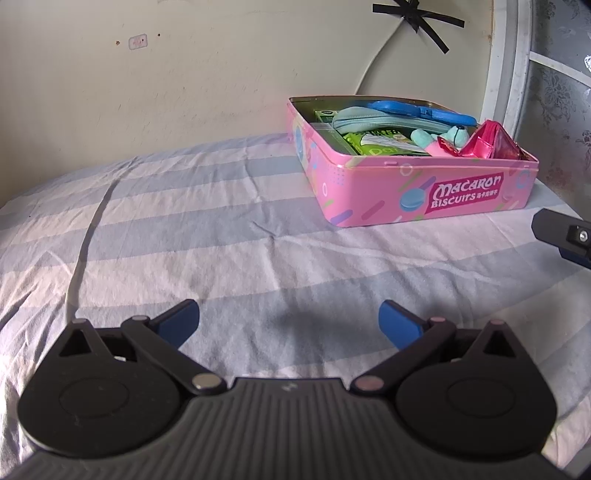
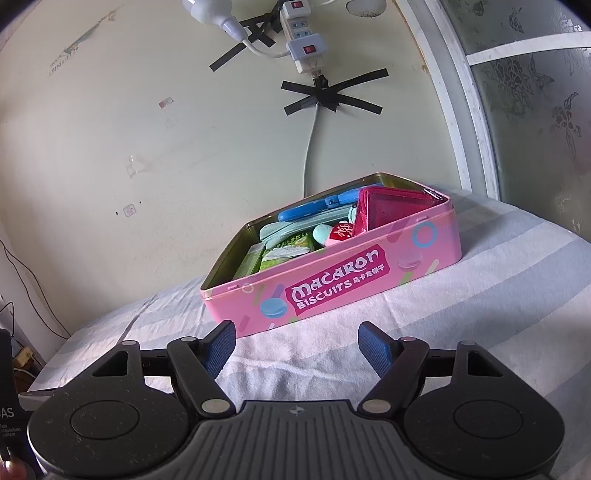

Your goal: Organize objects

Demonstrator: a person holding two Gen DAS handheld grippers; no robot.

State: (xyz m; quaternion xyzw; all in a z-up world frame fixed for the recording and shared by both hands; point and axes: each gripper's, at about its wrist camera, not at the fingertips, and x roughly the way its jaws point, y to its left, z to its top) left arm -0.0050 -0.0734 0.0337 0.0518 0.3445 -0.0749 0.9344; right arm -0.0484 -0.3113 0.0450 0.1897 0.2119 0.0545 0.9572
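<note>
Only the right wrist view shows the white power strip (image 2: 303,35) taped high on the wall. The pink tin (image 1: 413,184) sits on the striped bedsheet (image 1: 184,229), lid off, full of small things: a blue case (image 1: 421,110), a shiny pink pouch (image 1: 491,142), green packets (image 1: 384,146). The left gripper (image 1: 290,325) and the right gripper (image 2: 297,347) both have their blue fingers wide apart, holding nothing, just above the soft sheet.

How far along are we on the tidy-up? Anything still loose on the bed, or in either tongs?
Looks nearly done. The pink biscuit tin already holds the blue case, red pouch, green packets and teal plush. Left tongs and right tongs are open and empty. Nothing loose shows on the striped sheet. No lid in view.
</note>
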